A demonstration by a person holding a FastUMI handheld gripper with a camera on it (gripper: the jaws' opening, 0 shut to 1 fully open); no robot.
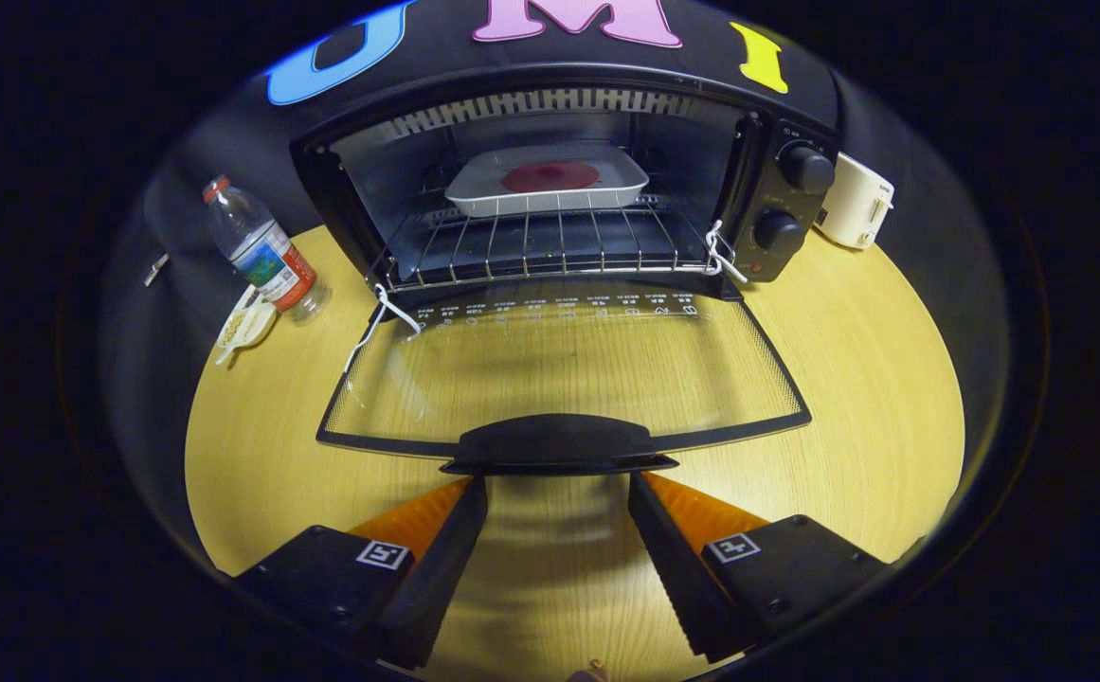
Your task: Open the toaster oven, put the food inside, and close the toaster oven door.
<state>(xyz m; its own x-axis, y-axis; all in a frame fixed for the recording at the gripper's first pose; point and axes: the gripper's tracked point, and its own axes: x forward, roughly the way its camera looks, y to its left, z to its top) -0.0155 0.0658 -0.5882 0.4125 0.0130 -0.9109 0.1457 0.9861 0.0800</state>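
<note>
The hand-held gripper (557, 493) sits low over the bench (256, 455), its two fingers spread wide apart with nothing between them but bare wood grain; it has hold of nothing. The fingertips point forward and reach to just under the dark handle (557, 443) at the front edge of the toaster oven door (559, 369), one tip toward each end of it; whether they touch it I cannot tell. The door lies folded all the way down, its glass nearly flat above the bench, so the opening step looks done. Beyond the door the toaster oven (550, 180) stands open, and on its wire rack (550, 242) rests a pale tray (474, 189) carrying a round reddish piece of food (550, 176), well back inside the cavity. Judged from this, the food is already in, and what is left is to lift the door and shut it; the tool's place at the handle fits the start of that move. It is held level and centred on the door, aimed straight along the oven's middle line. Two knobs (791, 199) sit on the oven's right panel, and a small white appliance (855, 201) stands just beyond that side. Off to the left, well apart from the oven, a plastic bottle (263, 251) leans on the bench with a small packet (244, 327) just beside it.
</note>
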